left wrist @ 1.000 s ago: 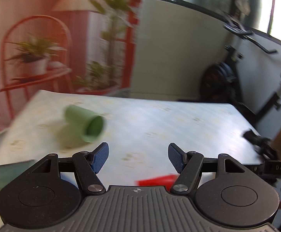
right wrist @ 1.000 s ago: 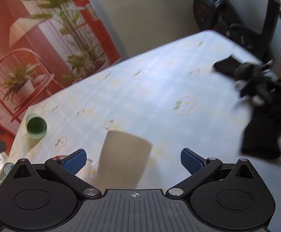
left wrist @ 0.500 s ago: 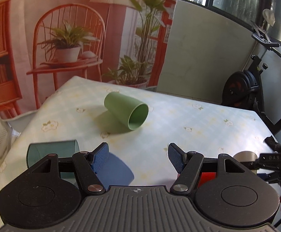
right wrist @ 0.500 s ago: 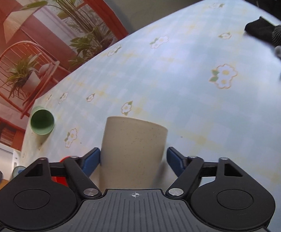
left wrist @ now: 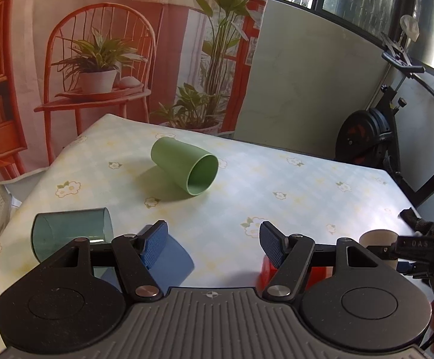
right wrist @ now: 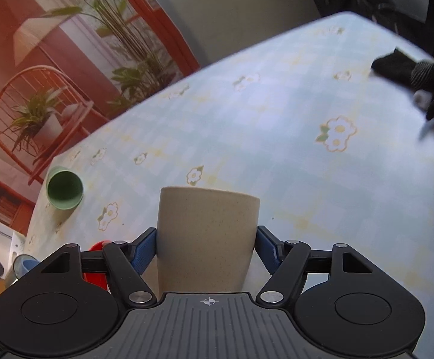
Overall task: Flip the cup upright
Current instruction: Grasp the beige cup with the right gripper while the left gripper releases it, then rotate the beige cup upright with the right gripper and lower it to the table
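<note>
the right gripper (right wrist: 206, 248) now closes onto the beige cup (right wrist: 206, 239), which was loose between wide-spread fingers a second ago. the cup fills the gap.

Table (left wrist: 291, 185) with a flowered cloth, cups on it.
A green cup (left wrist: 185, 166) lies on its side at the middle, a teal cup (left wrist: 67, 230) on its side near left, a red cup (left wrist: 315, 272) near right, black cloth (right wrist: 408, 71) far right.
</note>
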Demonstrator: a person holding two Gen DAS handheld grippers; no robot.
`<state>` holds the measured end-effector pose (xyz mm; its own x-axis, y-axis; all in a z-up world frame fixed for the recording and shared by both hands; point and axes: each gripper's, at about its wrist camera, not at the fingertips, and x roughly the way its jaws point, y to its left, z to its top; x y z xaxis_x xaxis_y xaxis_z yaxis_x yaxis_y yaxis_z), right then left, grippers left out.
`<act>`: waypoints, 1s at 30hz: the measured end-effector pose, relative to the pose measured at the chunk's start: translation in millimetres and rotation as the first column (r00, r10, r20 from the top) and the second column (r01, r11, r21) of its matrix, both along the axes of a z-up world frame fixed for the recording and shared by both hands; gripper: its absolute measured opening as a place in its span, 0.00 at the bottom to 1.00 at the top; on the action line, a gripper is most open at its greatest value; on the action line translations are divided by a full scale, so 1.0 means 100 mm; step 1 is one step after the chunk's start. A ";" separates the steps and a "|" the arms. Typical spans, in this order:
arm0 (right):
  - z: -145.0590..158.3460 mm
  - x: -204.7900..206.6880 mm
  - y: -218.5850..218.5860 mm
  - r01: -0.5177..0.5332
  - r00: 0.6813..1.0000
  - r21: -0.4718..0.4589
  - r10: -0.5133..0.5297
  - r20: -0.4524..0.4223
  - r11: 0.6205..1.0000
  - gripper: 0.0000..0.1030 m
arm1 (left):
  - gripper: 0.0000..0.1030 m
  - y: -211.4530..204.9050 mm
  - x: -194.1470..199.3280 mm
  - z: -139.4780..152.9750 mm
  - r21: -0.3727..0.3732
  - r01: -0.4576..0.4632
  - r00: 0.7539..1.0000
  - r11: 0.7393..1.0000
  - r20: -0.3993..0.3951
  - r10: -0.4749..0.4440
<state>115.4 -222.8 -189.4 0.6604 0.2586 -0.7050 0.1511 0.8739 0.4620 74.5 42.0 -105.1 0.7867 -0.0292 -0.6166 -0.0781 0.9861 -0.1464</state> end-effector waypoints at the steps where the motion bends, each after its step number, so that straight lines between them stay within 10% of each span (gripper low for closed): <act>1: 0.02 -0.06 -0.01 -0.001 1.000 -0.013 0.001 0.018 1.000 0.64 | 0.68 0.00 0.00 0.01 -0.004 0.000 1.000 1.000 0.003 0.000; 16: 0.15 -0.24 0.05 0.021 0.959 -0.364 0.084 0.271 0.931 0.64 | 0.68 -0.15 -0.09 -0.03 -0.058 0.022 1.000 0.998 0.013 -0.021; 30: 0.06 -0.34 0.13 0.047 0.942 -0.429 0.103 0.320 0.902 0.64 | 0.68 -0.17 -0.12 -0.04 -0.055 0.037 0.999 0.998 0.007 -0.036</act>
<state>81.1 -210.1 -183.5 0.8688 0.0053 -0.4951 0.0301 0.9975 0.0635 62.7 24.9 -108.7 0.7883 -0.0918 -0.6084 -0.0411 0.9787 -0.2010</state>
